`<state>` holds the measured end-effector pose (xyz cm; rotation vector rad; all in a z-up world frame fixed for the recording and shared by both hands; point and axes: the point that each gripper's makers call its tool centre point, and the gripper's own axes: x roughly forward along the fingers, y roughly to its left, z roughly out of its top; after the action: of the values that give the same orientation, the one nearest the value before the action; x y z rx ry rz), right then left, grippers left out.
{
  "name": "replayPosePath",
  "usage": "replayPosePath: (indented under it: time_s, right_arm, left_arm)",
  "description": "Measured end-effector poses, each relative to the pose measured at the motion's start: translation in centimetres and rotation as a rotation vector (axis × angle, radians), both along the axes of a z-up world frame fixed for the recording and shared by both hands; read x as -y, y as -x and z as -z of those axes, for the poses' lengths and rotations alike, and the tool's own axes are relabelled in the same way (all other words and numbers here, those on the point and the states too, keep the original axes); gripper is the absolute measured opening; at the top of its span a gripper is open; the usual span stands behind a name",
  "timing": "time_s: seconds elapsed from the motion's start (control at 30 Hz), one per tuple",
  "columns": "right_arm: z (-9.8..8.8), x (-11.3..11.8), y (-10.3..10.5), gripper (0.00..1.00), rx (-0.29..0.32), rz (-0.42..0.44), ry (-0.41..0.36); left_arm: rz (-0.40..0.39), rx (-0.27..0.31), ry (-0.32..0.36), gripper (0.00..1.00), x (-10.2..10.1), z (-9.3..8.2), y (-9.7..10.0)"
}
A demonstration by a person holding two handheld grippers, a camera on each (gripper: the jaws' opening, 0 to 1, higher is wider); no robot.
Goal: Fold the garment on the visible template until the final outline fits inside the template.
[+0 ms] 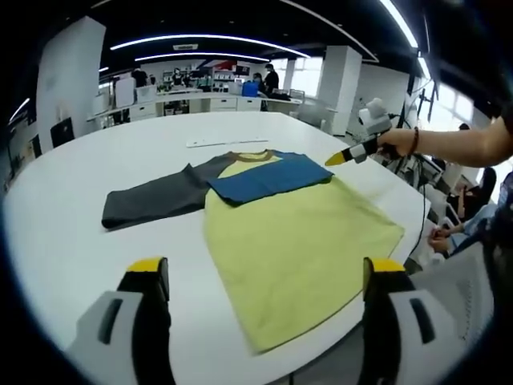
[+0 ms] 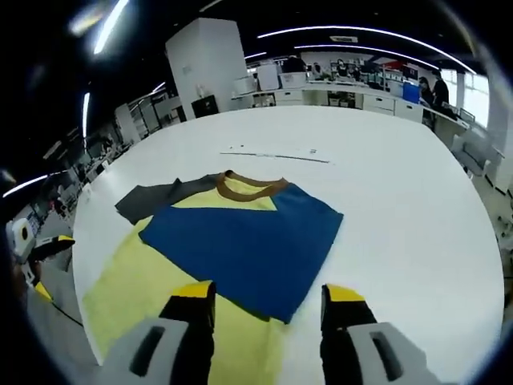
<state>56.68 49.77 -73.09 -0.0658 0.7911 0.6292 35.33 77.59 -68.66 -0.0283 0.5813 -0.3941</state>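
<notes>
In the left gripper view, a soft T-shirt (image 1: 296,233) lies flat on the smooth white round table (image 1: 72,241). At its left a dark grey sleeve (image 1: 156,200) stretches out across the tabletop. The yellow-green body spreads in a broad panel toward the near table edge, under a brown ribbed collar (image 1: 250,156). A blue sleeve (image 1: 268,178) is folded over the chest as a rough rectangle. The left gripper (image 1: 264,281) hovers near the table edge with its yellow-tipped jaws wide apart, holding nothing. At the right, a hand (image 1: 398,143) holds the right gripper (image 1: 341,157) above the table beside the blue fold.

In the right gripper view, its jaws stand apart and empty over the blue panel's near edge. A thin pale strip (image 2: 276,154) lies on the table beyond the collar.
</notes>
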Motion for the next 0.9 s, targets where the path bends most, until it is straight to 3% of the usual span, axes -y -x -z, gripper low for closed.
replayPosePath:
  time_s: [0.2, 0.57, 0.9]
  right_arm:
    - [0.7, 1.5, 0.5, 0.29, 0.000, -0.006, 0.004]
    - [2.5, 2.3, 0.9, 0.17, -0.008, -0.009, 0.018]
    - [3.2, 1.6, 0.6, 0.08, 0.011, 0.004, -0.006]
  left_arm:
    - [0.003, -0.001, -0.001, 0.97, 0.3, 0.0, -0.1]
    - [-0.002, -0.009, -0.013, 0.96, 0.2, 0.0, 0.0]
    - [-0.007, -0.019, -0.027, 0.95, -0.3, 0.2, 0.2]
